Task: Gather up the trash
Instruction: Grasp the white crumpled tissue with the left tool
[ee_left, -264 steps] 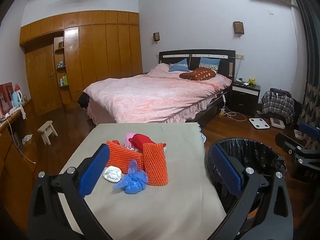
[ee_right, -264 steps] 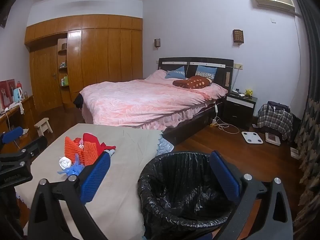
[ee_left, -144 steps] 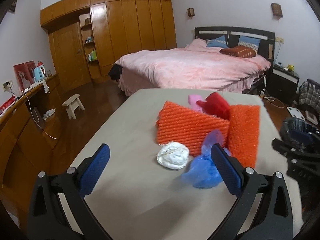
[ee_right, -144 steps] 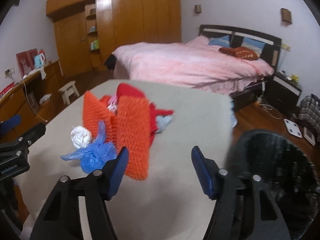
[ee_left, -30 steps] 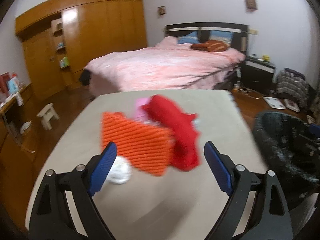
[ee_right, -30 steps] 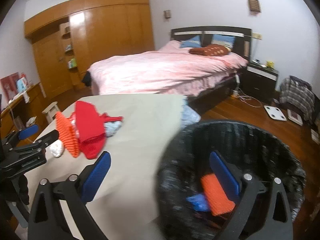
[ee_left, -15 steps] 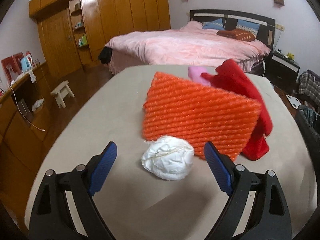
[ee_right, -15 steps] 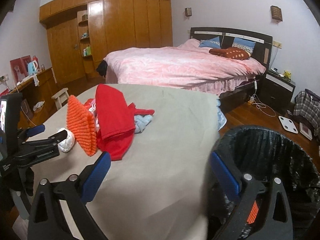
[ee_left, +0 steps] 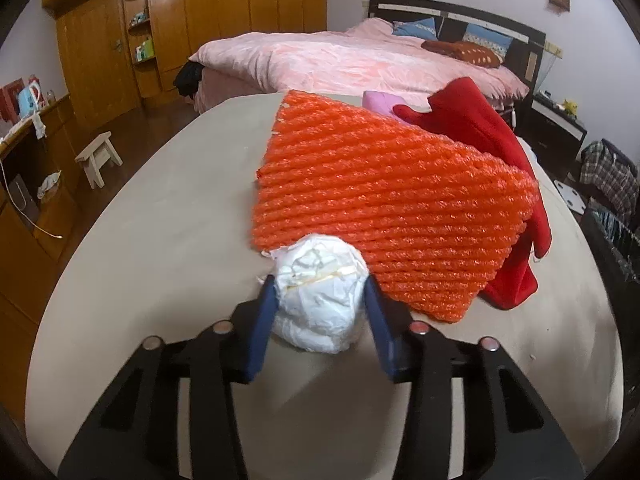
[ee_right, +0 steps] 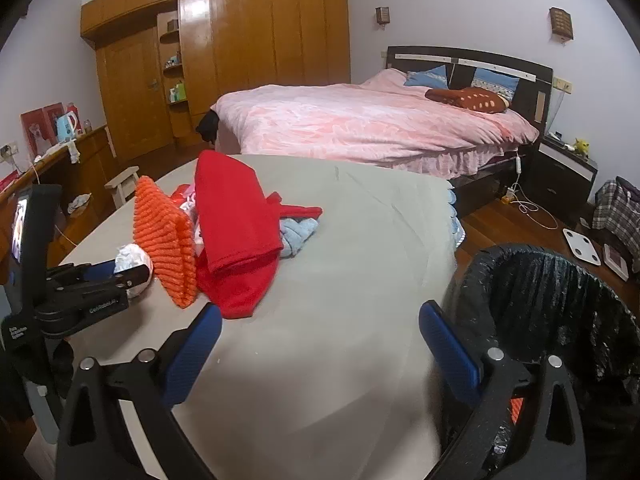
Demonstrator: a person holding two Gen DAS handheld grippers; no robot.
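My left gripper is shut on a crumpled white paper ball that rests on the grey table; it also shows in the right wrist view. Just behind the ball lies an orange foam net, with a red cloth and a pink item beyond. My right gripper is open and empty, low over the table's near right corner. The black-lined trash bin stands to its right, with an orange piece inside.
A light blue cloth lies beside the red cloth. A pink bed stands behind the table. A small stool and a wooden desk are on the left. A scale lies on the floor.
My left gripper has moved forward and closed its fingers on the white paper ball. My right gripper has barely moved.
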